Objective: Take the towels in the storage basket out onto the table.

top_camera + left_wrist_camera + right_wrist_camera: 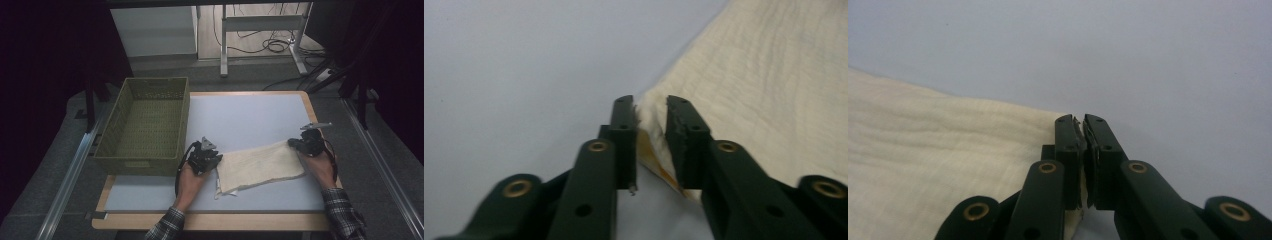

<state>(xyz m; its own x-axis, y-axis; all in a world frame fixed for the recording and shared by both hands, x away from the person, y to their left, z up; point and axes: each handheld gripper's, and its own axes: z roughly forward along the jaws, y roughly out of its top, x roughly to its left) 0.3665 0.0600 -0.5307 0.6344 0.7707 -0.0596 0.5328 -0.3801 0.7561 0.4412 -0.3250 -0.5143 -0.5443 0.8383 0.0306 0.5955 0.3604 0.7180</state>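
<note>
Two corners of the cream cloth [260, 164] are in play, and the weak one is on my left. The left gripper [214, 159] has its jaws parted around the near-left corner, the fabric edge between them but, as far as I can judge from the left gripper view, not firmly pressed; a gap shows beside the cloth [744, 80]. If I lift or pull now, that corner could slide out and the fold would collapse. The green woven basket [145, 125] stands just beside that hand, so a careless swing could knock its wall. On my right, the right gripper [300, 142] is clenched on the far-right corner, jaws nearly touching with the cloth [938, 155] pinched between them. Pulling unevenly would skew the cloth.

The cloth lies flat on the pale tabletop [250, 115], between both hands, folded, crinkled in texture, with a loose lower layer peeking out at its near-left edge.
</note>
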